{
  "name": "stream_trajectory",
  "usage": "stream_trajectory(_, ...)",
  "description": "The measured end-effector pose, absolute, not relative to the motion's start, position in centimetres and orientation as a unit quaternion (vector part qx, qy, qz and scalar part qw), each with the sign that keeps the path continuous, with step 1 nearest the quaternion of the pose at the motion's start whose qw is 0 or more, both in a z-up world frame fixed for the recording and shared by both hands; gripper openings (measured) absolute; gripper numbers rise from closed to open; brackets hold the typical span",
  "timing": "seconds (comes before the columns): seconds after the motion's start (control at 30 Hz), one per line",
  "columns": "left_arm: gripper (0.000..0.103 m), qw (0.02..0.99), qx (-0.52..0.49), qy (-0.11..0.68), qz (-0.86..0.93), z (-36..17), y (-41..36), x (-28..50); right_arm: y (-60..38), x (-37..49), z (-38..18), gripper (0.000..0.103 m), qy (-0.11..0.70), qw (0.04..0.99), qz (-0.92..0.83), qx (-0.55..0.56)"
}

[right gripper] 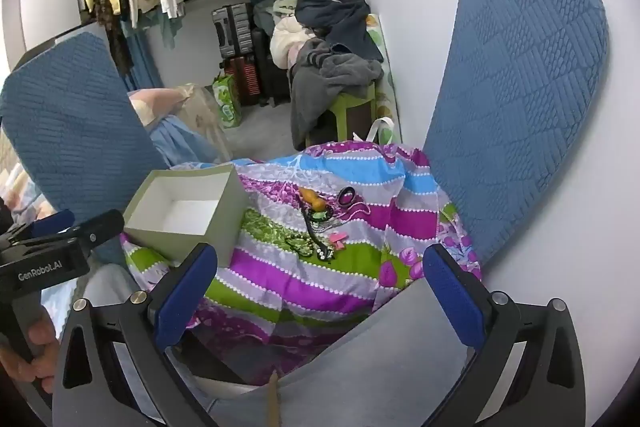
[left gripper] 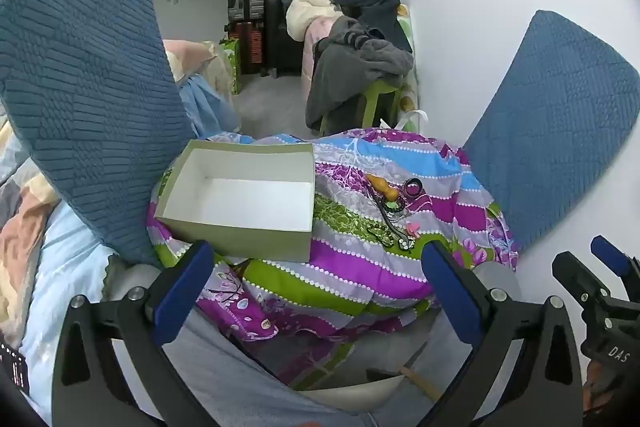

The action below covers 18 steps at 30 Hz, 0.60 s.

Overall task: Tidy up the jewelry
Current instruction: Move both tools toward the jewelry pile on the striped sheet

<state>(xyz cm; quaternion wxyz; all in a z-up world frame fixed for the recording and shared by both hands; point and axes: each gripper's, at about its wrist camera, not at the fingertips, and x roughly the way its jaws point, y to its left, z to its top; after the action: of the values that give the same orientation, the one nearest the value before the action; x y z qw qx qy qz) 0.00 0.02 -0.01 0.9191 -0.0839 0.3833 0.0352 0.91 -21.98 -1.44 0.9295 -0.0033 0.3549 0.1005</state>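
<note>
We hold both tongs, the left tongs (left gripper: 316,291) and right tongs (right gripper: 320,295), spread wide with nothing between them. Ahead of them lies the jewelry (right gripper: 320,223) on the striped cloth (right gripper: 304,279), just right of the empty box (left gripper: 240,195).

Left gripper (left gripper: 318,287) and right gripper (right gripper: 320,289): each has black triangular finger frames with cut-out slots, silver round screw heads at the pivots, and dark blue textured pads on the inner faces. Seen from the right wrist, the left unit's black body reads "GenRobot.AI" in white; seen from the left wrist, the right unit's body reads "DAS".
</note>
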Motion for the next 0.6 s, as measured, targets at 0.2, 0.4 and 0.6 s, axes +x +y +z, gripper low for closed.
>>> stream_trajectory(0.2,0.103,0.924,-0.085,0.371,0.044,0.6,0.3,-1.0,-22.4,0.8,-1.6,0.103,0.365,0.926,0.098,0.015)
stream_trajectory(0.4,0.103,0.917,-0.069,0.388,0.053,1.1,-0.8,-0.4,-22.4,-0.7,-1.3,0.103,0.342,0.934,0.106,-0.004)
stream_trajectory(0.6,0.103,0.917,-0.075,0.388,0.051,0.4,-0.3,-0.9,-22.5,-0.4,-1.4,0.103,0.348,0.931,0.109,-0.001)
